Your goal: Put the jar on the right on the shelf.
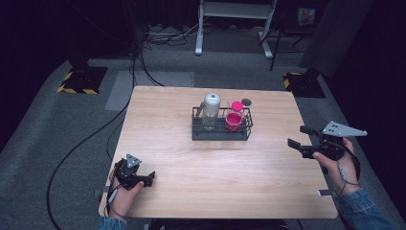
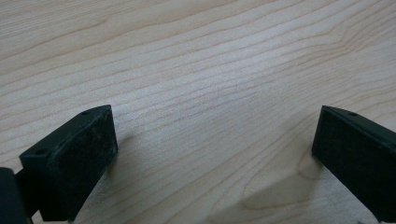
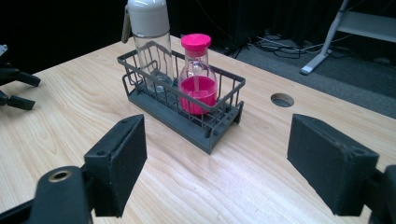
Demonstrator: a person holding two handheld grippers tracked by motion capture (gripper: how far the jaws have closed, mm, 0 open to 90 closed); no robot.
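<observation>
Where pale woodgrain runs, dark wire rack [image 3: 187,109] with two round bottles.

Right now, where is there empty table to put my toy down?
Plenty: the wide bare wood between the left gripper, the right gripper and the rack is free. So are both sides of the rack. The rack itself is crowded, holding a clear bottle and a pink bottle.

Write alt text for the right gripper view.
A dark wire rack on a light wooden table holds two bottles upright: a clear one with a grey cap and one with a pink cap and pink liquid. The right gripper frames it, jaws open and empty.
</observation>
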